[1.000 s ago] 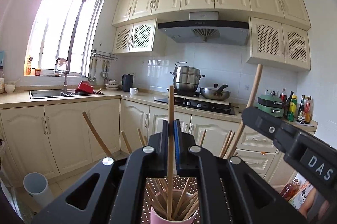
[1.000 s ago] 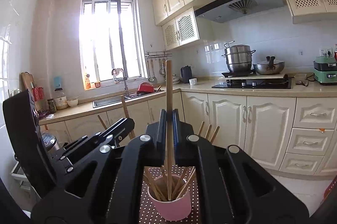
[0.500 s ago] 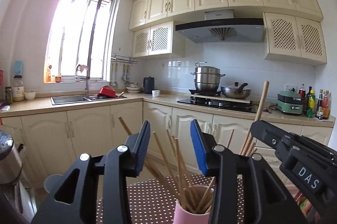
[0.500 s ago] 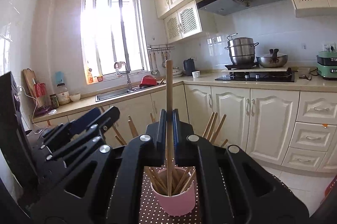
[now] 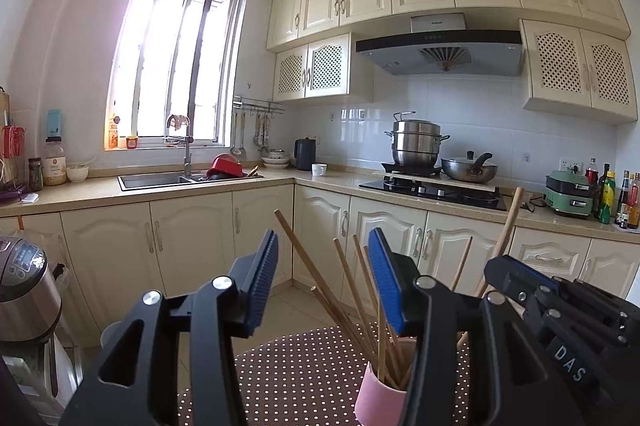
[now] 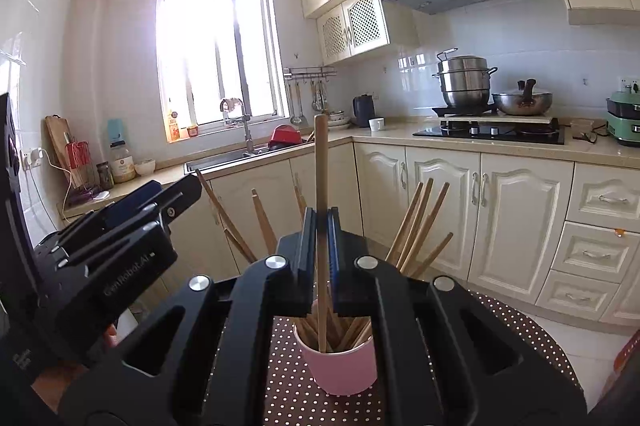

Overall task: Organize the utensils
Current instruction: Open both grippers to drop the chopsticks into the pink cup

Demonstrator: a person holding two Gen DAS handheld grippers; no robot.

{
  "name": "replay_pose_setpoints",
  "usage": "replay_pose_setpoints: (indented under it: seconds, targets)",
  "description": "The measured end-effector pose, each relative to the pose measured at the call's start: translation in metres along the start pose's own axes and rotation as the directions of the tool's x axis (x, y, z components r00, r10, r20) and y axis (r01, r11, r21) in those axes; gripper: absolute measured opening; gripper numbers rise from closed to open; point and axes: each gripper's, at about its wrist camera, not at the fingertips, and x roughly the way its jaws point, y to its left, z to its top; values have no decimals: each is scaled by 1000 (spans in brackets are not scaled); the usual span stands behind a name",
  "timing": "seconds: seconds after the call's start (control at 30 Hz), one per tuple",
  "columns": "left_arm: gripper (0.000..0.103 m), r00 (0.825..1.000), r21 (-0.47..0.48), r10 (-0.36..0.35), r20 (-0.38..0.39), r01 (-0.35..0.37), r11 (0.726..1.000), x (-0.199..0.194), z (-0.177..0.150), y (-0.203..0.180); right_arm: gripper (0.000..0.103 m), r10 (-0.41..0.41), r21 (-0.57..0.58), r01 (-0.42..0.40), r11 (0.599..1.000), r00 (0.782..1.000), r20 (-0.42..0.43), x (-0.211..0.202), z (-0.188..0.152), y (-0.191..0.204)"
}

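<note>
A pink cup (image 5: 380, 402) (image 6: 340, 366) full of wooden chopsticks (image 5: 352, 290) stands on the brown dotted table (image 5: 300, 366). My left gripper (image 5: 324, 278) hangs just over the cup, and its jaws are opening. The blue pads (image 5: 264, 278) touch nothing; the chopsticks lean in the cup beyond them. My right gripper (image 6: 320, 226) is shut on one upright chopstick (image 6: 320, 165), whose lower end reaches into the cup. In the left wrist view that gripper (image 5: 504, 270) is at the right with its chopstick (image 5: 508, 226). The left gripper (image 6: 172, 197) shows at the left of the right wrist view.
A rice cooker (image 5: 24, 286) stands close at the left. Beyond the table run cream cabinets (image 5: 192, 242), a counter with a sink (image 5: 160, 179), and a stove with pots (image 5: 432, 185). Tiled floor (image 6: 592, 354) lies past the table's right edge.
My left gripper has opened and let go of its chopstick, which now leans in the cup with the others. The left view has swung leftwards. My right gripper still holds its chopstick.
</note>
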Motion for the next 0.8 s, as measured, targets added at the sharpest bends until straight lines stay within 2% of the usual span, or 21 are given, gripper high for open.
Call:
replay_pose_setpoints:
  seconds: [0.47, 0.8]
  targets:
    - [55, 999, 23, 17, -30, -16, 1000, 0, -11, 10, 6, -7, -31, 3, 1000, 993, -115, 28, -37, 4]
    - [63, 998, 37, 35, -47, -33, 999, -7, -14, 19, 7, 17, 7, -17, 1000, 996, -90, 16, -28, 4]
